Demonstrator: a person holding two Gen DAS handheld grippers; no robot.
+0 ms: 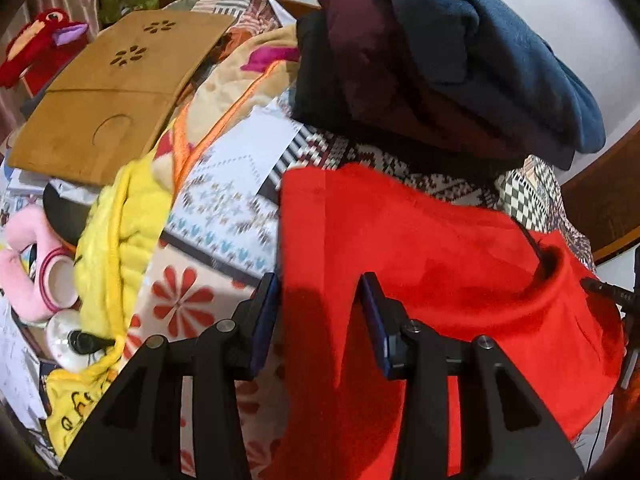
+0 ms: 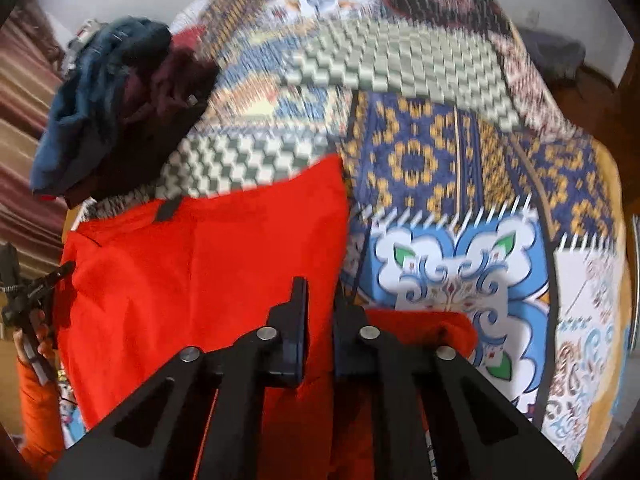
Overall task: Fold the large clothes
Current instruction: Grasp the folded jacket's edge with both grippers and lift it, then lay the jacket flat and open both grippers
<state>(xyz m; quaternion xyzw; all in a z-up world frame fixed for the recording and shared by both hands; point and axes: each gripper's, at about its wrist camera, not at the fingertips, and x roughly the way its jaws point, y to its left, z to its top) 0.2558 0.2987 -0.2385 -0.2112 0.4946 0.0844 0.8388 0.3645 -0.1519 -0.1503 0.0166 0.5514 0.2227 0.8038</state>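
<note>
No legible writing. The red garment (image 1: 420, 248) lies on the patterned bedspread (image 2: 440, 160) — left gripper (image 1: 318, 312) spread over its edge, right gripper (image 2: 320, 320) pinching its edge.

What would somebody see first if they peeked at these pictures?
The bright red garment jumps out first, spread across the patterned bedspread right in front of both claws. Behind it sits a pile of dark folded clothes, blue on top and maroon beneath. In the left view, a yellow cartoon blanket lies off to the left, with a tan cushion behind it.
</note>
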